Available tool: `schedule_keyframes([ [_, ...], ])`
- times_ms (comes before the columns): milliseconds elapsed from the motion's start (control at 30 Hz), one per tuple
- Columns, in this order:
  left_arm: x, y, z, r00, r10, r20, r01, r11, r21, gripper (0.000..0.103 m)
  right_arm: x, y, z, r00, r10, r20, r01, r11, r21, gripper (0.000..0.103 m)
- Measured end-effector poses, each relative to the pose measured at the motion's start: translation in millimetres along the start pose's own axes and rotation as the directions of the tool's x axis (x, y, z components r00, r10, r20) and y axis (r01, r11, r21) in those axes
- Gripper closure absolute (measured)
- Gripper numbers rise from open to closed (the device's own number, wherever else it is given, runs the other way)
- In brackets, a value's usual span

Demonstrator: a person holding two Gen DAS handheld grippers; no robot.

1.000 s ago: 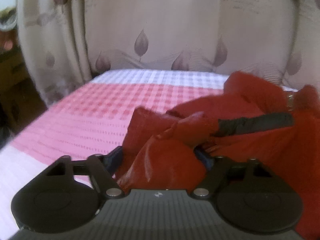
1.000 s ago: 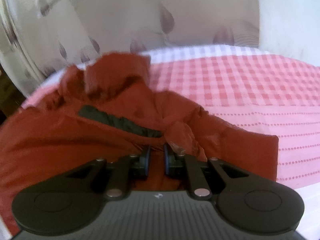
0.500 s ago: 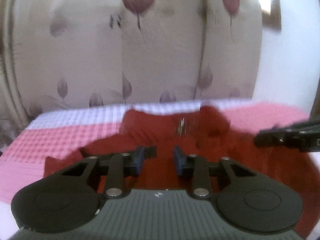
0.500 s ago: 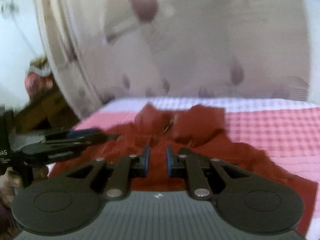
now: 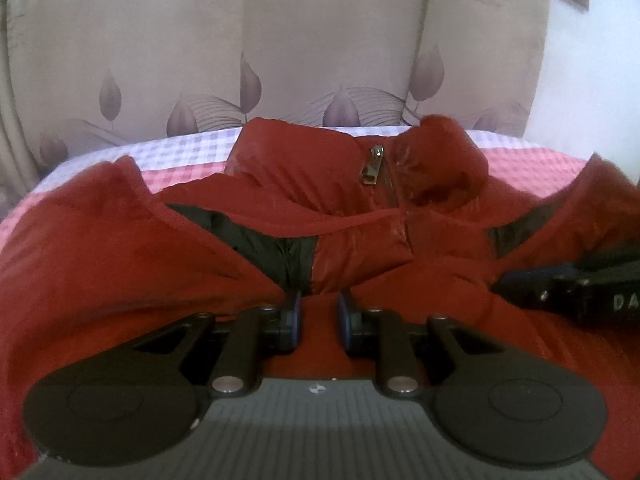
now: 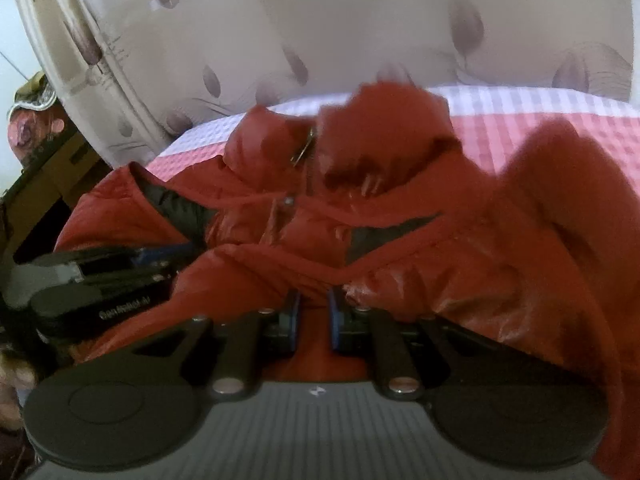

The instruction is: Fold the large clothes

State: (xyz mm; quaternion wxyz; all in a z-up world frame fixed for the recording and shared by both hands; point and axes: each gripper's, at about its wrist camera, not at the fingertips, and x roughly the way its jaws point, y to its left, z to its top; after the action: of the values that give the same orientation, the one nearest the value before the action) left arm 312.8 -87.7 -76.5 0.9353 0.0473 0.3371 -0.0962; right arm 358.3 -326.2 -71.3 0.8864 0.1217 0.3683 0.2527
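Observation:
A large red padded jacket [image 5: 352, 184] with black inner panels and a metal zip pull [image 5: 374, 166] lies on the pink checked bed, collar toward the curtain. It also fills the right wrist view [image 6: 400, 208]. My left gripper [image 5: 318, 316] is low over the jacket's front, its jaws a little apart with red cloth between and under them. My right gripper [image 6: 312, 316] stands the same way over the jacket. Each gripper shows at the edge of the other's view, the right gripper [image 5: 568, 296] and the left gripper [image 6: 104, 276].
The bed cover [image 5: 532, 164] is pink and white checks, with a white band at the far edge. A beige curtain with leaf prints [image 5: 320, 48] hangs right behind the bed. Dark furniture and a box [image 6: 44, 184] stand off the left side.
Both grippers have dropped from above the bed down onto the jacket. The sleeves now lie folded in over the jacket's front on both sides.

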Motion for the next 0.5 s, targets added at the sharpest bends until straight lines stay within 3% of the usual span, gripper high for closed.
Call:
schedule_keyframes([
  [133, -8, -2, 2, 1.0, 0.016, 0.016, -0.016, 1.0, 0.012, 0.077, -22, -8, 8, 0.998, 0.052, 0.047, -0.055, 0.996, 0.065, 0.089],
  [233, -28, 8, 9, 0.999, -0.021, 0.05, 0.023, 0.999, -0.041, 0.077, -57, -18, 15, 0.992, 0.001, 0.124, -0.007, 0.999, 0.046, 0.089],
  [300, -44, 16, 13, 0.994, -0.02, 0.103, 0.027, 0.997, -0.07, 0.073, -73, -32, 19, 0.986, -0.08, 0.145, 0.074, 0.996, 0.045, 0.088],
  [367, -56, 30, 15, 0.988, 0.032, 0.148, -0.019, 0.996, -0.087, 0.058, -82, -49, 21, 0.981, -0.114, 0.158, 0.103, 0.992, 0.078, 0.089],
  [433, -54, 49, 12, 0.987, 0.091, 0.135, -0.077, 0.991, -0.105, 0.059, -82, -65, 18, 0.979, -0.143, 0.147, 0.126, 0.985, 0.115, 0.089],
  [500, -45, 70, 6, 0.989, 0.119, 0.086, -0.105, 0.984, -0.146, 0.067, -73, -76, 13, 0.983, -0.137, 0.121, 0.119, 0.983, 0.138, 0.089],
])
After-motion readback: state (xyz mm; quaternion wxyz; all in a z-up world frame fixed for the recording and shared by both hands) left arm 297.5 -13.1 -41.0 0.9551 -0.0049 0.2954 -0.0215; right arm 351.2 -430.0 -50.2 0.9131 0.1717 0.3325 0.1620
